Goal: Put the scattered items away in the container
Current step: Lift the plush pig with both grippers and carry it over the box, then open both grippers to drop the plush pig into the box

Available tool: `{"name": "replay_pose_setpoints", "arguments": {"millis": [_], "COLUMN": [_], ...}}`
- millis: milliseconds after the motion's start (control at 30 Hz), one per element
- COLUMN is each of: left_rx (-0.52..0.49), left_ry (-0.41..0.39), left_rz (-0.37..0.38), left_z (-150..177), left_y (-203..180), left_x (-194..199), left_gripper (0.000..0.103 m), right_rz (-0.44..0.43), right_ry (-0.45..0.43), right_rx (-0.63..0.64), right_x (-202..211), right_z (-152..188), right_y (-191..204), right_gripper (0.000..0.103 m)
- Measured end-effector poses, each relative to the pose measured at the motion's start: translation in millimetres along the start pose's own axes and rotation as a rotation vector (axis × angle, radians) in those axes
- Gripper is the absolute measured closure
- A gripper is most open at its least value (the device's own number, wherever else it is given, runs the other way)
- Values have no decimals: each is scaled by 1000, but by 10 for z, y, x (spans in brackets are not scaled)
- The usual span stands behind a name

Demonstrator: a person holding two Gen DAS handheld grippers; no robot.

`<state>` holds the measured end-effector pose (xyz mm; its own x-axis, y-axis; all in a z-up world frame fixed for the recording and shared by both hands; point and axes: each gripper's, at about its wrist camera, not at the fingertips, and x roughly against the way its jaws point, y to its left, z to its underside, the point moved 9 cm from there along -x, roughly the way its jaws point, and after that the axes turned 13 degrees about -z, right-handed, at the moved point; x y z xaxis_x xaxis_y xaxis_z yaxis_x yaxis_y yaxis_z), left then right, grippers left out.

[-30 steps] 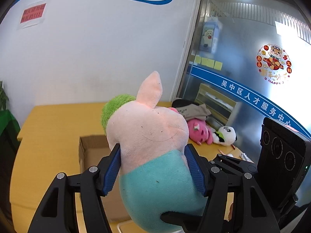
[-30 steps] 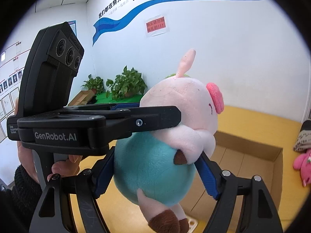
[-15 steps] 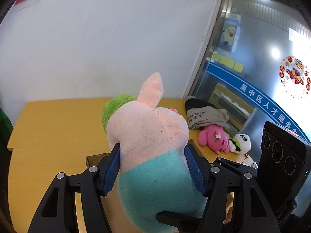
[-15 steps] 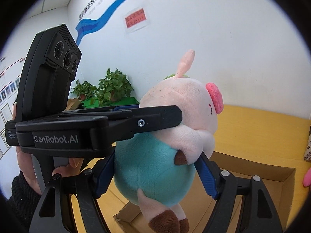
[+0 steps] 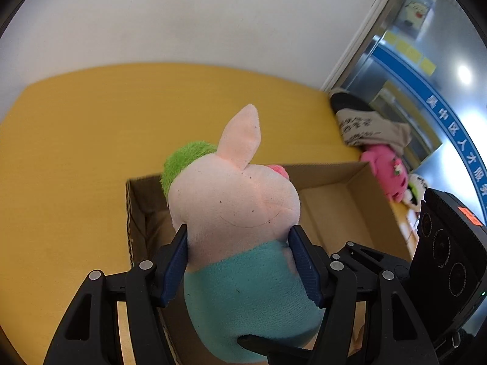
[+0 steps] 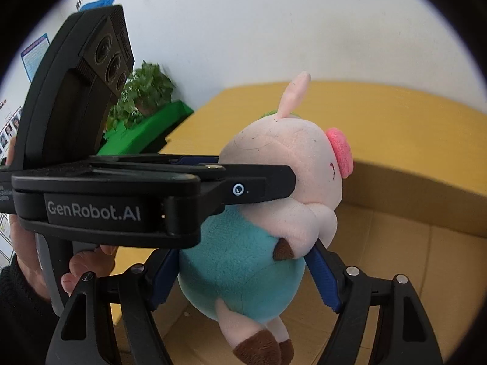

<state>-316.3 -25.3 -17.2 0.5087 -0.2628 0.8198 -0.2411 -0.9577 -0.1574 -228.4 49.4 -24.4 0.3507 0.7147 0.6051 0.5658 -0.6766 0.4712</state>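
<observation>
I am gripping the plush pig [image 5: 240, 213] with both claws at once: the left claw [image 5: 240, 261] is squeezing it at the neck, the right claw [image 6: 243, 276] is clamping its teal belly. I am holding it in the air over the open cardboard box [image 5: 341, 200] on the yellow table [image 5: 76, 140].

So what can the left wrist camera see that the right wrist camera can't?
Only the left wrist view shows the pink plush and panda toy lying beside the cardboard box, the folded cloth and the glass door.

Only the right wrist view shows the potted plant, the hand gripping the left claw's handle, and the pig's brown feet.

Both show the pig plush, squeezed by the left claw and right claw, over the box on the yellow table.
</observation>
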Motion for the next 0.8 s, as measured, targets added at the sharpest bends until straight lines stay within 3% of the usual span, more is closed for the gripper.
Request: {"name": "replay_pose_setpoints", "arguments": {"millis": [133,267,433,533,633,800], "left_rx": [-54,-49,-3,18,33,94], "left_ry": [23,37,59,56,-6,-158], "left_rz": [-60,-70,-80,-110,-159,-143], "left_z": [140,206,260,223,152,92], "left_y": [4,39,163,188,227,259], "left_x": [-123,-56,-75,-76,107,809], "left_gripper": [35,35,31,26,25,17], "right_rz": [-6,-22,-65,-70,-45,-19], "right_ry": [49,49,67,74,49,-4], "right_rx": [-24,-21,-58,-62,-36,1], "right_x": [-254,-204,-227,-248,-125,431], "right_z": [107,114,189,156,139,147], "right_y": [-165,-173,58,6,57,207], "right_gripper": [27,27,27,18,16,16]}}
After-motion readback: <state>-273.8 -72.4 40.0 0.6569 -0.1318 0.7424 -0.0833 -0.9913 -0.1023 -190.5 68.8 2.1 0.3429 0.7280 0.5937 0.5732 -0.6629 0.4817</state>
